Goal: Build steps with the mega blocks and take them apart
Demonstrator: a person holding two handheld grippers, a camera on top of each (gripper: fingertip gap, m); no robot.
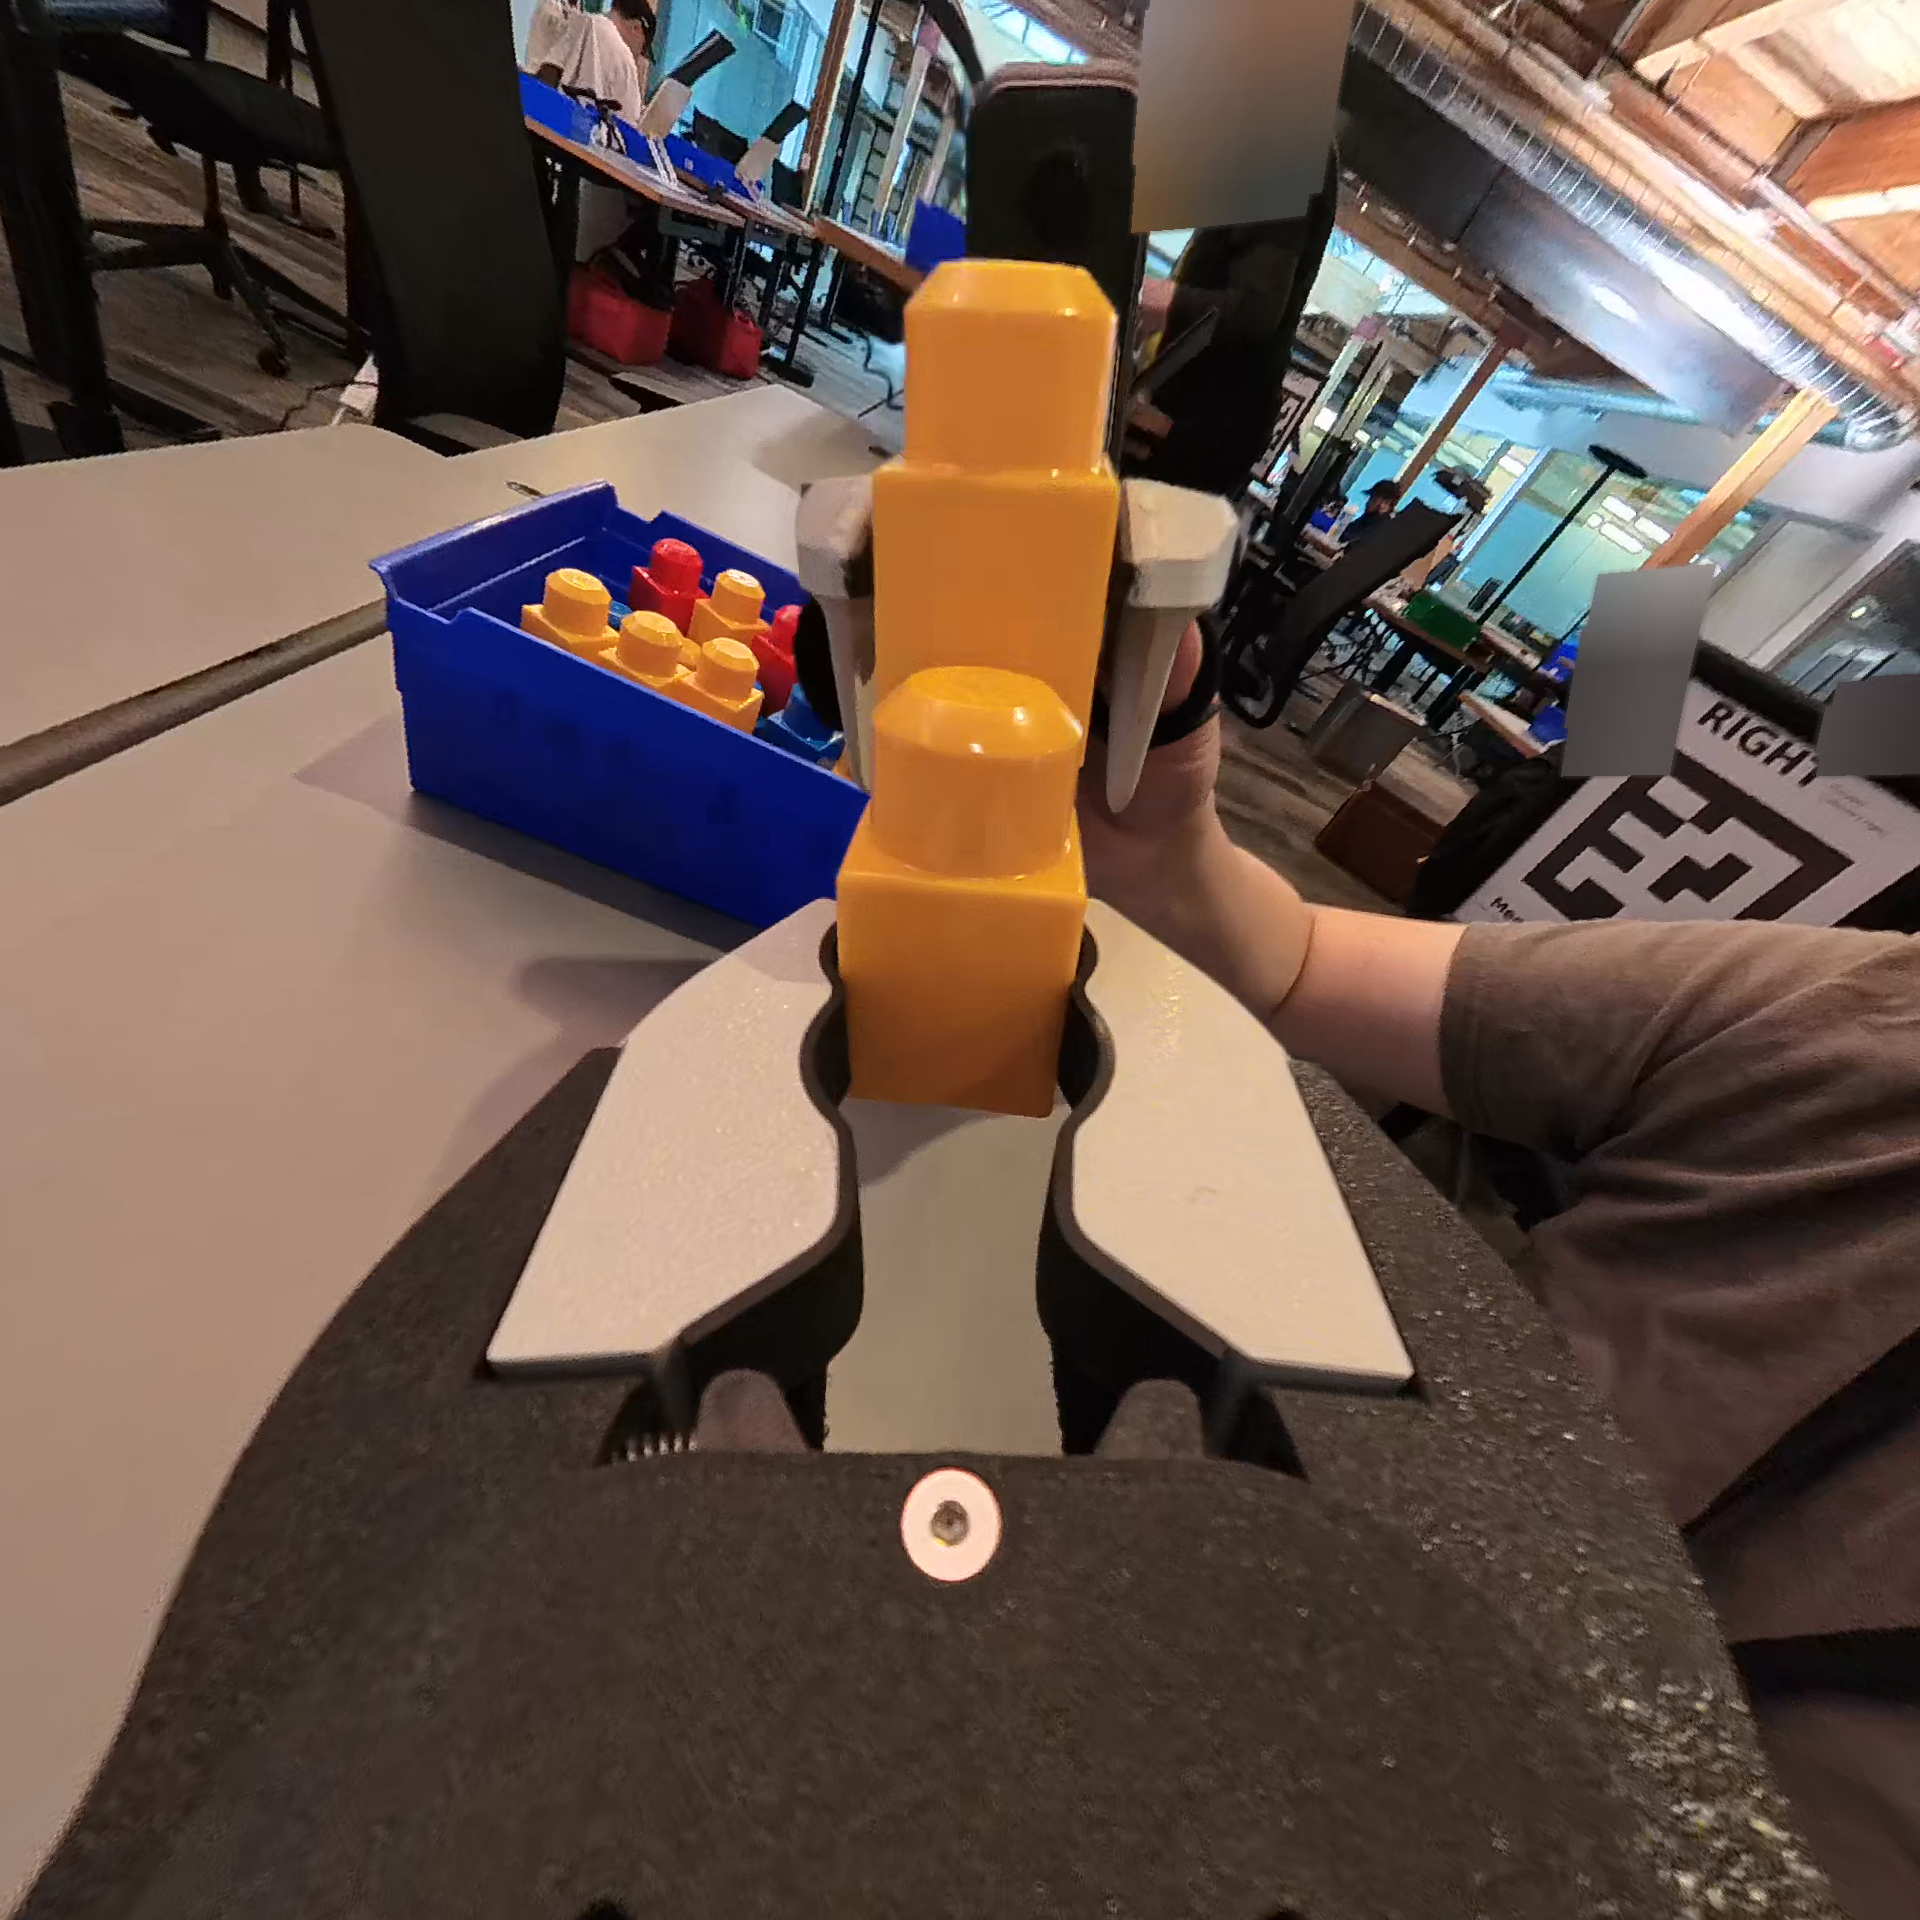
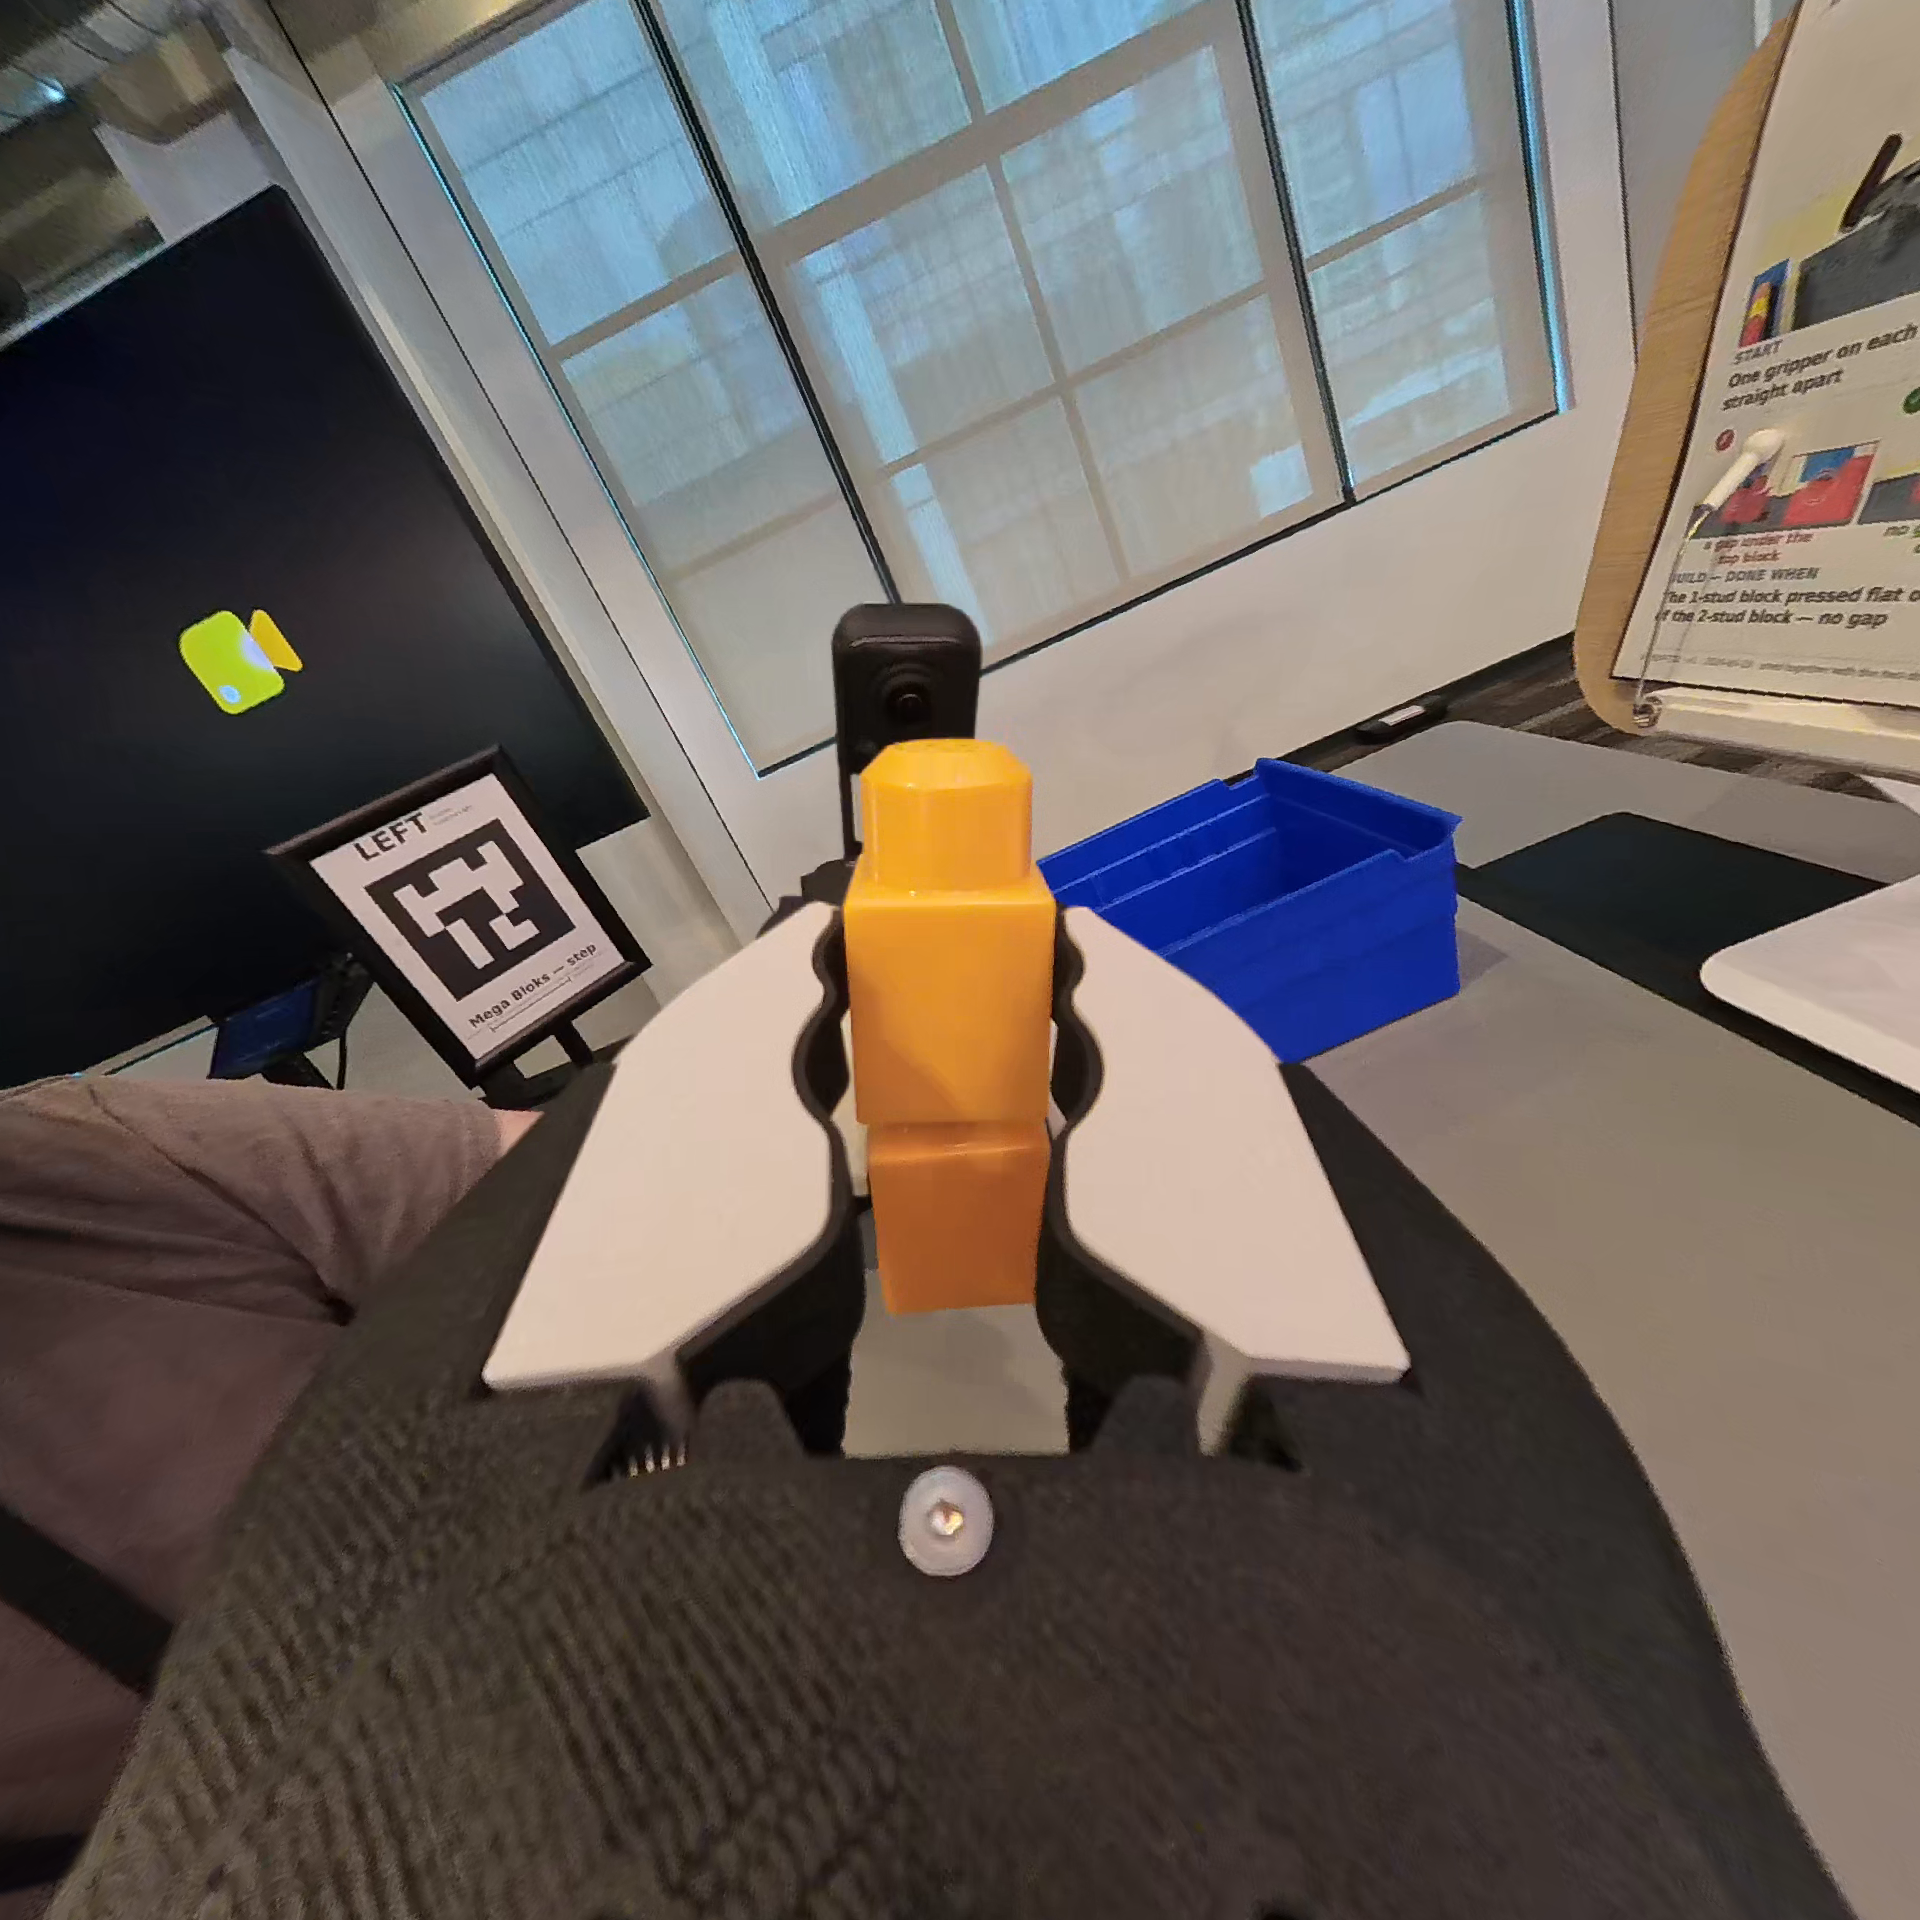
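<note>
The left gripper (image 1: 961,1023) is clamped on the lower block (image 1: 961,997) of a yellow step. The right gripper (image 1: 997,582) pinches the upper block (image 1: 992,561), pressed onto it, above the table (image 1: 208,987). Left of the step, a blue bin (image 1: 623,743) holds red and yellow blocks (image 1: 665,634).

Daylight is flooding in through the big window (image 2: 977,343), leaving both views bright and even. Soft shadows are falling on the grey table (image 1: 208,935). Glare is glinting off the yellow blocks (image 1: 987,582). Wide-angle distortion is bending the edges.
</note>
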